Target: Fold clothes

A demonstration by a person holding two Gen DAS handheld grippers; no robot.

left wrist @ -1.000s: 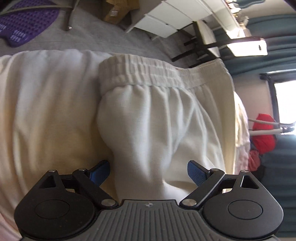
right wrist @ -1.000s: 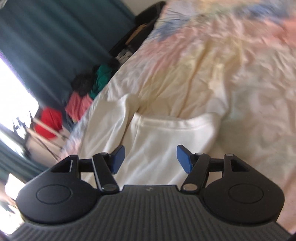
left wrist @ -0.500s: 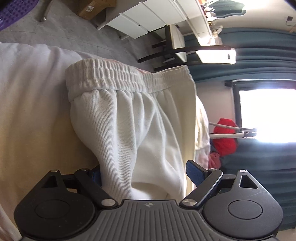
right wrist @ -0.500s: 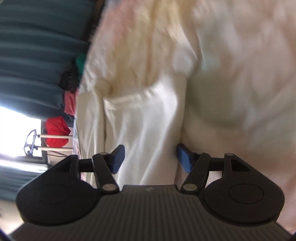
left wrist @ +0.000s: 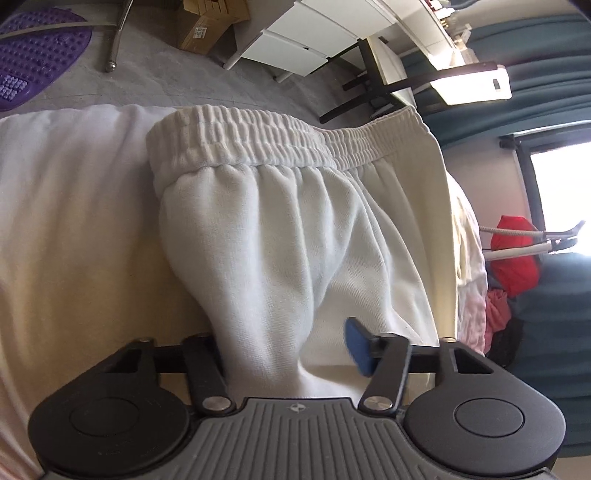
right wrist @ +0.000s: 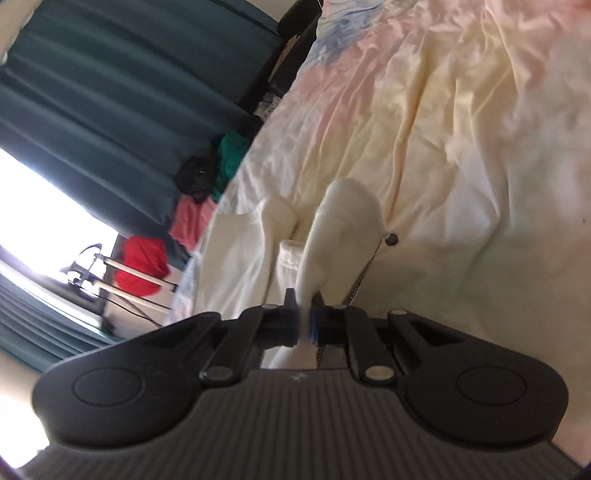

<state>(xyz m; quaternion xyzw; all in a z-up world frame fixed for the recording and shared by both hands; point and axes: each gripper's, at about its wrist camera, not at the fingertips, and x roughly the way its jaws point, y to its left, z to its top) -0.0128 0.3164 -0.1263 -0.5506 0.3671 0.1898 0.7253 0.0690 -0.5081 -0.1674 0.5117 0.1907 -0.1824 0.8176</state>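
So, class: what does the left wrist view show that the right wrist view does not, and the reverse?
Left wrist only: the elastic waistband, a purple mat, a cardboard box and white drawers, with the left gripper open around bunched fabric.

Right wrist only: the pastel bedsheet, with the right gripper shut on a fold.

Both: the white sweatpants, teal curtains and a red item.
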